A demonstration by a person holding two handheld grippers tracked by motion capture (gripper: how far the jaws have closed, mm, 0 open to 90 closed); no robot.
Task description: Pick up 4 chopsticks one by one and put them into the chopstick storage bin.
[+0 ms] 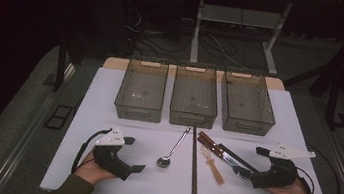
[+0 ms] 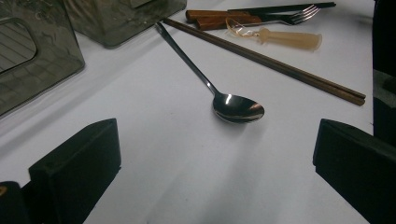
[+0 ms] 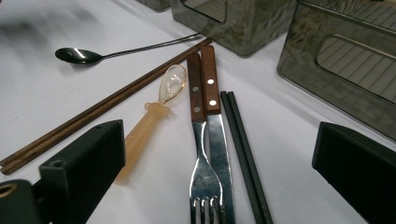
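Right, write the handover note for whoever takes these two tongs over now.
Left tongs: open, holding nothing, resting on the white table, aimed at the long-handled steel spoon.
Right tongs: open, holding nothing, beside the cutlery cluster.
Cutlery lies loose in front of three smoky clear plastic bins: brown wooden chopsticks, translucent amber plastic spoon, wood-handled fork and knife side by side, black chopsticks.
Done: nothing; no cutlery in the bins.
Left: probably sort every piece into bins.
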